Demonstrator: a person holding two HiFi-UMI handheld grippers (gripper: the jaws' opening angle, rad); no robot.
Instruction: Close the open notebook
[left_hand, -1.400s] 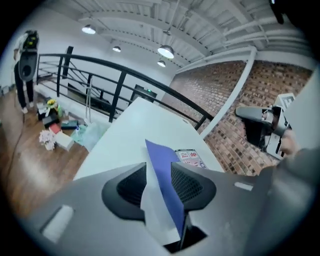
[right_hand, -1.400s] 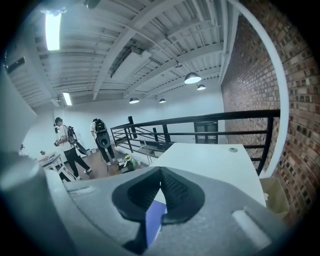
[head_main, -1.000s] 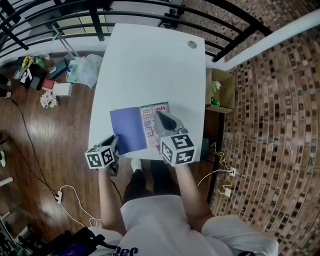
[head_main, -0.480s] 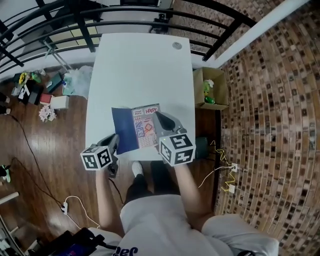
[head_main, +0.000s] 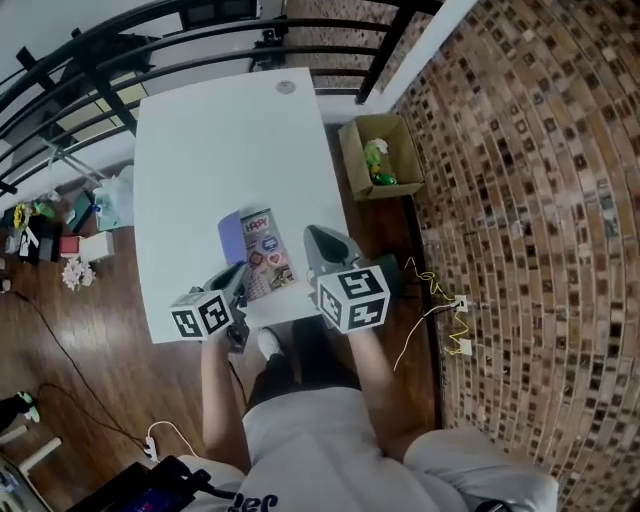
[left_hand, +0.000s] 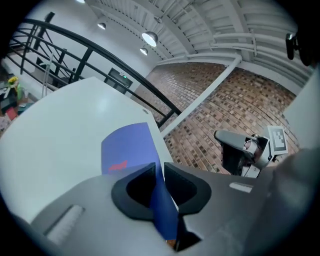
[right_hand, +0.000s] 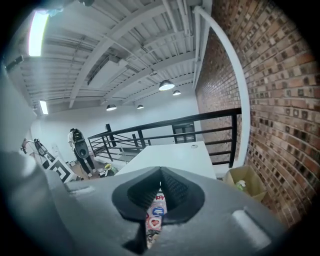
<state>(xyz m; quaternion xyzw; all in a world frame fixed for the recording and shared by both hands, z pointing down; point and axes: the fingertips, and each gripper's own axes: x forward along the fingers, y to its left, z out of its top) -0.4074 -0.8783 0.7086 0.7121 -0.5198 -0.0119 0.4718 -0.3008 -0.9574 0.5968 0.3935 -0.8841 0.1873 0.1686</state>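
Observation:
The notebook (head_main: 262, 262) lies at the near edge of the white table (head_main: 220, 140), its right page covered in stickers. Its blue cover (head_main: 231, 238) is raised off the table and tilts toward the sticker page. My left gripper (head_main: 240, 272) grips that cover at its near edge. In the left gripper view the blue cover (left_hand: 127, 150) runs up between the jaws of the left gripper (left_hand: 159, 167), which are opening. My right gripper (head_main: 312, 232) hovers just right of the notebook, apart from it, shut on nothing. In the right gripper view the sticker page (right_hand: 156, 212) shows below the right gripper (right_hand: 160, 172).
A cardboard box (head_main: 380, 155) with a green thing in it stands on the floor right of the table. A black railing (head_main: 200, 60) runs behind the table. Bags and small items (head_main: 60, 240) litter the floor at left. A cable (head_main: 440, 300) lies at right.
The blue cover has come up off the table, lifted by the left gripper and swung toward the sticker page. The right gripper has left the right page and moved off to the right.

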